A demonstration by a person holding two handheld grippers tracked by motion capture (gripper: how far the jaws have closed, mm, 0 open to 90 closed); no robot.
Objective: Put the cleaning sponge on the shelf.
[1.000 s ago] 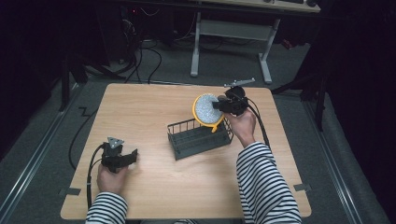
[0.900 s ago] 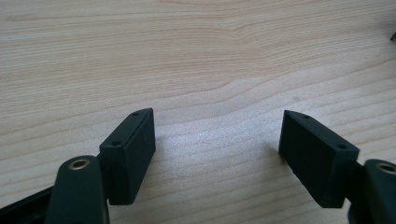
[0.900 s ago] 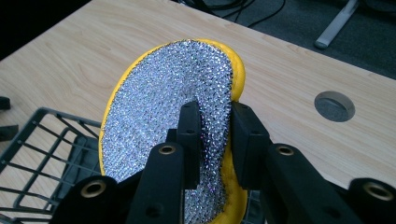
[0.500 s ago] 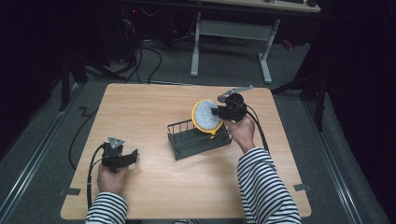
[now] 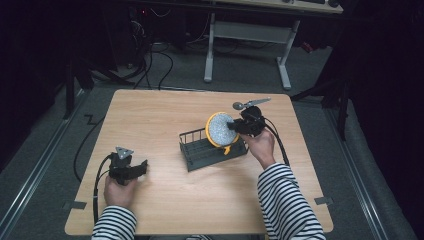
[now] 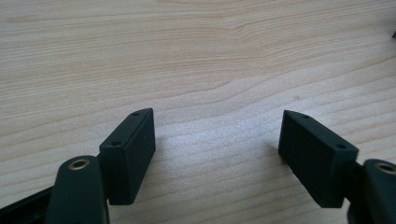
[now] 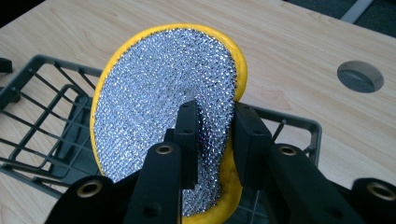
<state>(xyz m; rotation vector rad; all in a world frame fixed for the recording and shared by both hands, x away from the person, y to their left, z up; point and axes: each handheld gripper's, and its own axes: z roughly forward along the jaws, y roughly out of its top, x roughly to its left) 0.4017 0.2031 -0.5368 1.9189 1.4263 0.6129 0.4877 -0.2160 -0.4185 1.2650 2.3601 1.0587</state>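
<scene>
This looks like a lab or recording workspace rather than a home. A plain light-wood table [image 5: 165, 115] stands alone on grey carpet [image 5: 45, 150] in a dark room, with black cables [image 5: 150, 60] trailing across the floor behind it. A second desk on white metal legs [image 5: 210, 50] stands at the back, and tape marks [image 5: 74, 204] sit on the floor beside the table.

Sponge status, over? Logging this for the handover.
Right gripper shut on sponge, over rack. Left gripper open, on table. Nothing in the way.
</scene>
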